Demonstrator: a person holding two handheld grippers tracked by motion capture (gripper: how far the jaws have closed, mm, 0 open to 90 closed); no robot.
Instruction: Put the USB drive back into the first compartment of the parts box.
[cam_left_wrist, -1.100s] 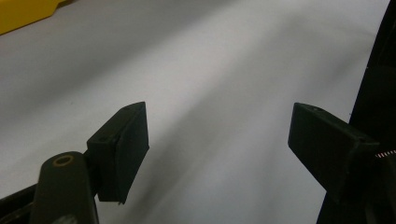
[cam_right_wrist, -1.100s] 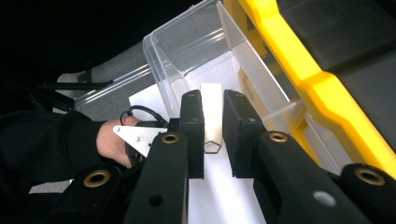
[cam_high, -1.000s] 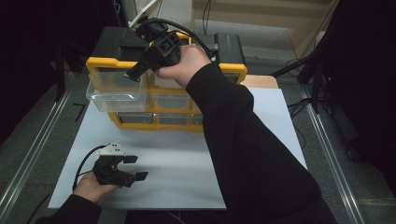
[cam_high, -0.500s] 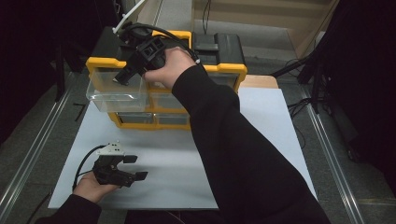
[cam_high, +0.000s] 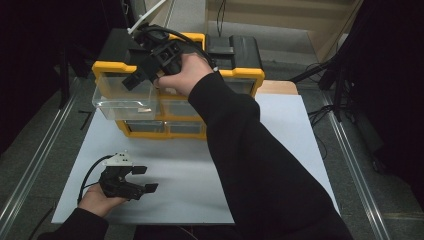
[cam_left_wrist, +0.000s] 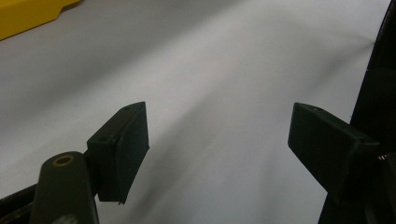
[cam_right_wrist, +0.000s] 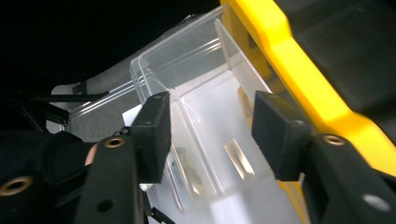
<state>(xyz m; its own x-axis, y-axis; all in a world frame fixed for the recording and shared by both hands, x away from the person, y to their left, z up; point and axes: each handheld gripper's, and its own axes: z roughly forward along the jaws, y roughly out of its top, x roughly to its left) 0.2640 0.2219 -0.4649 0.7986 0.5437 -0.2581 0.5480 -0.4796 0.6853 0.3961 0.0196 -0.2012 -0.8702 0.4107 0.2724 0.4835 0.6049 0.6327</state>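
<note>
A yellow organizer (cam_high: 240, 75) with clear drawers stands at the back of the white board (cam_high: 290, 150). Its top left drawer (cam_high: 120, 100) is pulled out. My right gripper (cam_high: 134, 80) hovers over that drawer. Its jaws have just been opening, and they are open with nothing held between them. In the right gripper view, the right gripper (cam_right_wrist: 211, 128) looks down into the clear drawer (cam_right_wrist: 205, 93) beside the yellow frame (cam_right_wrist: 299, 70). Something small lies blurred on the drawer floor. My left gripper (cam_high: 145, 179) rests open at the board's front left. In its own view, the left gripper (cam_left_wrist: 217, 135) has its jaws wide apart over bare board.
A black case (cam_high: 235, 47) sits behind the organizer. The person's right sleeve (cam_high: 260, 165) crosses the middle of the board. Metal rails run along the floor at the left (cam_high: 30, 170) and the right (cam_high: 350, 150). A dark stand (cam_high: 340, 75) rises at the right.
The right gripper has moved left along the organizer's top to above the pulled-out drawer, and its jaws have parted. The left hand has kept still.
</note>
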